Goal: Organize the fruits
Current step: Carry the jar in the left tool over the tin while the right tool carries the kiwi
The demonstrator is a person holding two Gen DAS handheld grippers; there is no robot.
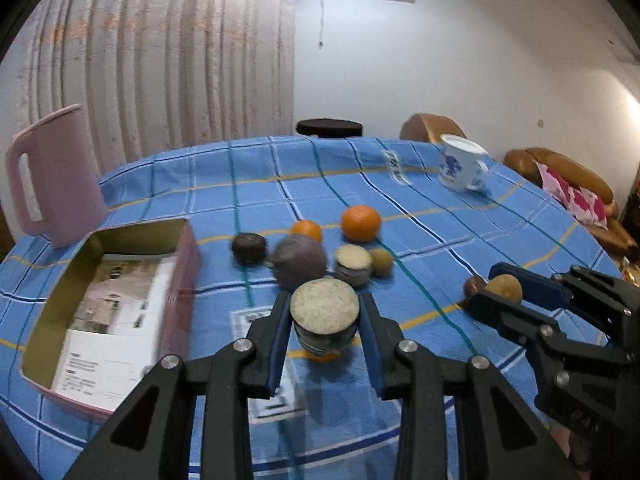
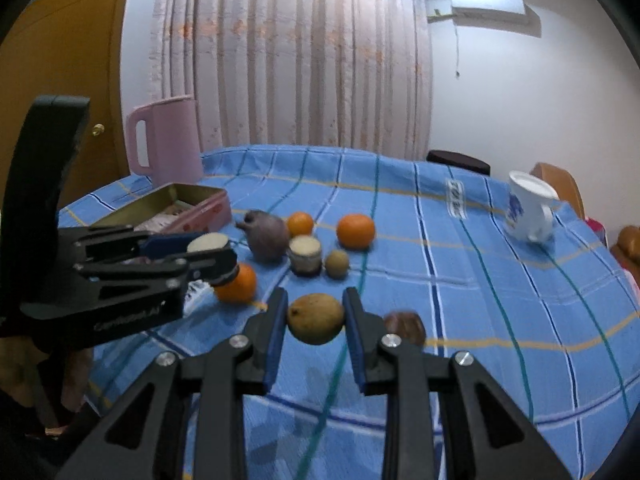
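Note:
My left gripper point(image 1: 324, 300) is shut on a halved dark-skinned fruit point(image 1: 324, 320) with its pale cut face up, held over an orange point(image 1: 320, 356) on the blue checked tablecloth point(image 1: 420, 240). My right gripper point(image 2: 315, 300) is shut on a round yellow-brown fruit point(image 2: 316, 319). It appears at the right of the left wrist view point(image 1: 496, 288). A reddish-brown fruit point(image 2: 405, 326) lies just right of it. Beyond lie a purple fruit point(image 1: 300, 262), a dark fruit point(image 1: 249, 247), two oranges point(image 1: 361, 223), another cut half point(image 1: 353, 264) and a small tan fruit point(image 1: 381, 262).
An open pink tin box point(image 1: 188, 264) with printed paper inside sits at the left. A pink jug point(image 1: 52, 176) stands behind it. A white mug with blue print point(image 1: 460, 168) is at the far right. Curtains, a stool and sofas lie beyond the table.

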